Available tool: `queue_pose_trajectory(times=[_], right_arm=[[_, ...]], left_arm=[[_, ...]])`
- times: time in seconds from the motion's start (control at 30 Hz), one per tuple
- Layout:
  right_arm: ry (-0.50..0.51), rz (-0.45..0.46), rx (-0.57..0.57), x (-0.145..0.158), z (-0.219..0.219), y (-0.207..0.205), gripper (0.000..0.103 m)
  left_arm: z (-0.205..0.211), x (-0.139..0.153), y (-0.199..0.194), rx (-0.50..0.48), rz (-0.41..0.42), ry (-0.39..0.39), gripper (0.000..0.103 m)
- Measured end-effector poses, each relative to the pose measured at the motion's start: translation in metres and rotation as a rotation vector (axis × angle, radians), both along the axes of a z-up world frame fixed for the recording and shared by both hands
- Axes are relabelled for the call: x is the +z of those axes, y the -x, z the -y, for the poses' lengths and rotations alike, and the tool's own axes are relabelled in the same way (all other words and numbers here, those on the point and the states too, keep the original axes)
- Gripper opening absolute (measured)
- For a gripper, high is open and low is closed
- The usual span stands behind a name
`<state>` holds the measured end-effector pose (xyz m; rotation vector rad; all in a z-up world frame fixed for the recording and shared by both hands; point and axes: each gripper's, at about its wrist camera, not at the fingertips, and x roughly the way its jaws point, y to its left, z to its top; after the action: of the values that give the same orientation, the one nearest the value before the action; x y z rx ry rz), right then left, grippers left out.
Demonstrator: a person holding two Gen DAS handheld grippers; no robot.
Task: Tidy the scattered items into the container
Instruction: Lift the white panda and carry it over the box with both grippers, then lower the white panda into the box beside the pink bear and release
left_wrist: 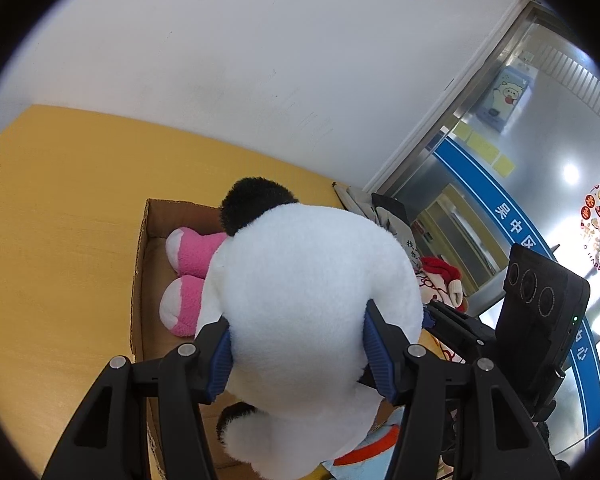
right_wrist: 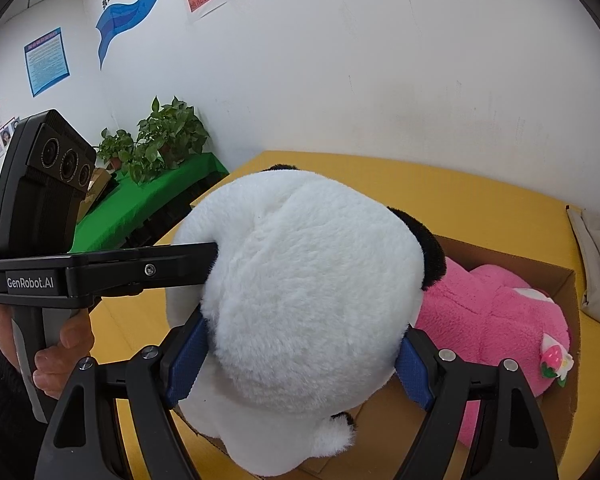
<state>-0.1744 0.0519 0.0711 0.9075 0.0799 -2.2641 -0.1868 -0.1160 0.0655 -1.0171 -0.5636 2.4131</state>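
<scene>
Both grippers, left (left_wrist: 298, 346) and right (right_wrist: 302, 362), have fingers clamped on the white panda plush (left_wrist: 308, 296), held over the cardboard box (left_wrist: 156, 212) on the yellow counter (left_wrist: 60, 200); pink plush (right_wrist: 496, 312) inside.

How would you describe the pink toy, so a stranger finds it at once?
Look at the yellow table by the white wall, then the open cardboard box on it. The pink plush toy lies inside; unlike the white-and-black plush held above, it is pink, with a strawberry decoration.
</scene>
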Motion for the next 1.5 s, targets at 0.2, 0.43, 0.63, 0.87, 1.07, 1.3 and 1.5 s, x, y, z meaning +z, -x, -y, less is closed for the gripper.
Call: queue_pose_trajectory(times=[0.2, 0.43, 0.63, 0.87, 1.07, 1.3, 1.5], right_arm=[[-0.009, 0.021, -0.004, -0.01, 0.001, 0.006, 0.086], [-0.019, 0.052, -0.009, -0.021, 0.003, 0.014, 0.086], [-0.018, 0.094, -0.01, -0.04, -0.004, 0.025, 0.086], [-0.016, 0.148, 0.006, -0.059, 0.003, 0.031, 0.086], [-0.021, 0.193, 0.024, -0.076, 0.013, 0.035, 0.086], [-0.04, 0.231, 0.041, -0.093, 0.026, 0.039, 0.086], [-0.029, 0.268, 0.05, -0.1, 0.029, 0.04, 0.086]], left_arm=[[0.0, -0.011, 0.006, 0.001, 0.02, -0.006, 0.056], [-0.004, -0.026, 0.014, 0.007, 0.057, 0.002, 0.056], [-0.005, -0.04, 0.019, 0.018, 0.093, 0.014, 0.056], [-0.001, -0.055, 0.019, 0.051, 0.131, 0.031, 0.056], [0.007, -0.068, 0.017, 0.08, 0.173, 0.05, 0.056], [0.015, -0.08, 0.015, 0.101, 0.207, 0.077, 0.056], [0.019, -0.087, 0.013, 0.116, 0.227, 0.099, 0.056]])
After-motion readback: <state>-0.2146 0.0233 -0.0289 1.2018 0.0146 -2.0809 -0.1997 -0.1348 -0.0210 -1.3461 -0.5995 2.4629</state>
